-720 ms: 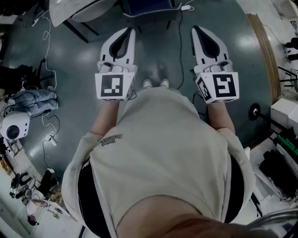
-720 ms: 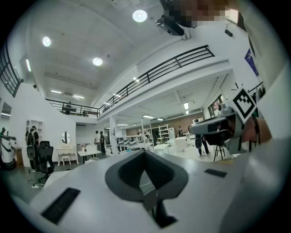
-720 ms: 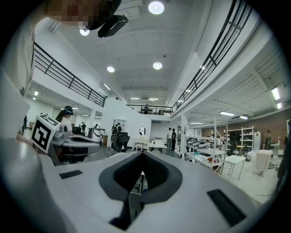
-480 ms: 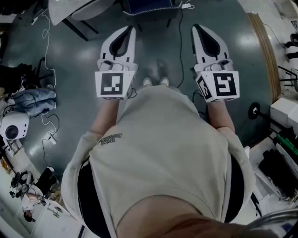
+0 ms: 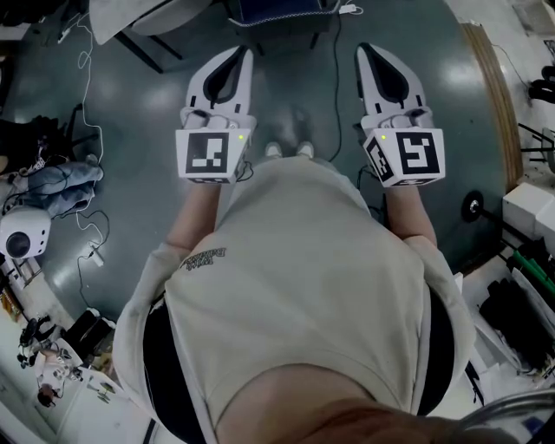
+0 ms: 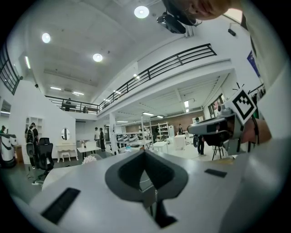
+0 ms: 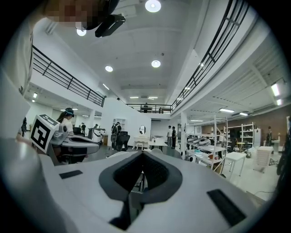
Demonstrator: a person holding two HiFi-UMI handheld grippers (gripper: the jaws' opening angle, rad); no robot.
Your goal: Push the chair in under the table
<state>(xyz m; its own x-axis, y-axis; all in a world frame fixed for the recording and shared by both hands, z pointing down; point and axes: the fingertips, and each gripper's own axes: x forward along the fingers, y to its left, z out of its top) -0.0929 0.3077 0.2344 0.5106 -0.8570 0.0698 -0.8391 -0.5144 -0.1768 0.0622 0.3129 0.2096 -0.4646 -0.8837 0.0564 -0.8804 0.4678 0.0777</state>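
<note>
Both grippers held level over the dark floor (image 5: 130, 156), side by side and apart. Left gripper (image 5: 244, 55): fingers (image 6: 82, 177) clenched tip to tip, nothing between them. Right gripper (image 5: 363, 50): same, clenched and empty. Chair (image 5: 277, 12) is at the top edge of the head view, ahead of both grippers and clear of them, only its dark blue seat showing. White table (image 5: 139, 22) sits just left of it. Shoes (image 5: 290, 153) are between the grippers.

Person's torso (image 5: 295, 286), left tool (image 5: 243, 55) and right tool (image 5: 364, 50) closed, pointing forward, blue chair (image 5: 277, 12) ahead, grey floor (image 5: 139, 121)
</note>
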